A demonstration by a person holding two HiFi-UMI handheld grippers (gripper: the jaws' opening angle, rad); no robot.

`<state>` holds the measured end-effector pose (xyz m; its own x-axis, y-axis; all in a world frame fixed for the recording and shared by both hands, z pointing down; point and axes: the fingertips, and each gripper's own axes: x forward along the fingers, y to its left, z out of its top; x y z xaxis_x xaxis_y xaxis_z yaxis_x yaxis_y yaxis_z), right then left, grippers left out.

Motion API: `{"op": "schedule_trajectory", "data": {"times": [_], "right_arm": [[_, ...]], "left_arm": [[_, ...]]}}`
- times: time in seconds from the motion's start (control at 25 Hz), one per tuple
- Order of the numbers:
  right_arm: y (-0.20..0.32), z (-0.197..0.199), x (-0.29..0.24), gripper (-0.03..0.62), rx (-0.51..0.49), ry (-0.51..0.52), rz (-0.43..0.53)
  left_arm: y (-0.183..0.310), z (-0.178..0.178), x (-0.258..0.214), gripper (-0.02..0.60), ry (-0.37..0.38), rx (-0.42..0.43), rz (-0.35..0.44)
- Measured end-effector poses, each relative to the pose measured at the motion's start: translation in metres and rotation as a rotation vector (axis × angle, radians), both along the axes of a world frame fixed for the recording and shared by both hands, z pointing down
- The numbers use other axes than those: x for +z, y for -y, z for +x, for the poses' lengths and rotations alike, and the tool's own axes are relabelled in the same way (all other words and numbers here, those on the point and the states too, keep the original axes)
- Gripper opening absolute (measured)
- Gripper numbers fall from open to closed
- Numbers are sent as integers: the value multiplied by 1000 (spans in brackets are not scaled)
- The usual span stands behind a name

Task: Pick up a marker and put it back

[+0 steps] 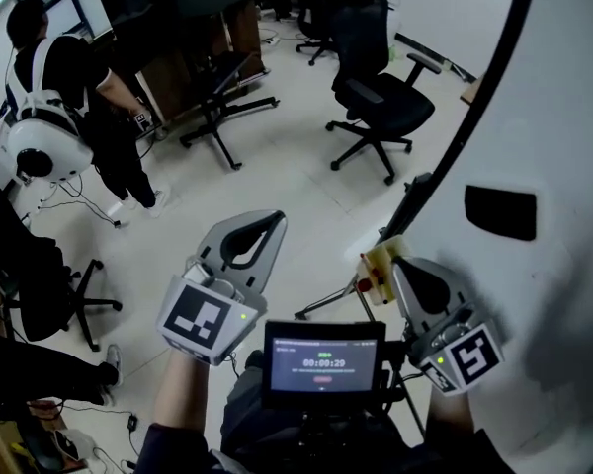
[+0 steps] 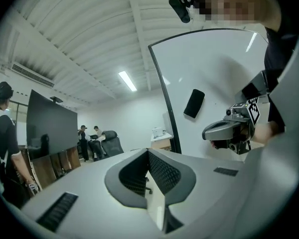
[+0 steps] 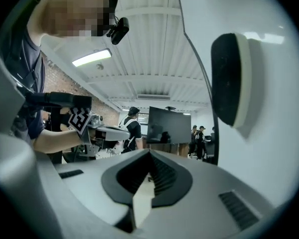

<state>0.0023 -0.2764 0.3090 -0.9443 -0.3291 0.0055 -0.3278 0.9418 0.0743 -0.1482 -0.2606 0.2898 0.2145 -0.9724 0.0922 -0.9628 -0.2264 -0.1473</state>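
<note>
- L gripper [image 1: 275, 217]: jaws together, nothing btwn them. Held out over the floor, well apart from the board.
- No marker in either tool. It's prob the red-tipped item [image 1: 364, 285] in the pale holder [image 1: 381, 265] at the near-left edge of the whiteboard [image 1: 563, 107], just beside the R gripper's tip. Too small to be sure.
- R gripper [image 1: 399, 263]: jaws together, empty.
- Step, as I judge it: reach for the marker. R is nearest, so open its jaws before closing in, come at the barrel side-on, pinch mid-barrel and lift w/o knocking the holder.
- Views: only the head view shows holder + red tip. The gripper views miss both. They show the eraser [image 3: 229, 78] on the board at right, each other's tool, and ppl [image 3: 197, 138] far off by a dark screen [image 3: 169, 126].
</note>
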Motion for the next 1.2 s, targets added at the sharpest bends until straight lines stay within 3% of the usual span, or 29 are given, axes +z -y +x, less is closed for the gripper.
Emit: {"op": "schedule_trajectory", "data": {"times": [0.32, 0.72, 0.84, 1.2], "right_arm": [[-53, -41, -5, 8, 23, -47, 41], [-158, -102, -30, 8, 179, -99, 136], [-178, -101, -45, 8, 230, -108, 168], [-219, -45, -62, 8, 332, -96, 192]], "left_arm": [[-62, -53, 12, 0, -61, -19, 10], [-160, -121, 24, 0, -146, 114, 17], [-169, -122, 19, 0, -196, 154, 25], [-194, -67, 1, 0, -193, 259, 51]]}}
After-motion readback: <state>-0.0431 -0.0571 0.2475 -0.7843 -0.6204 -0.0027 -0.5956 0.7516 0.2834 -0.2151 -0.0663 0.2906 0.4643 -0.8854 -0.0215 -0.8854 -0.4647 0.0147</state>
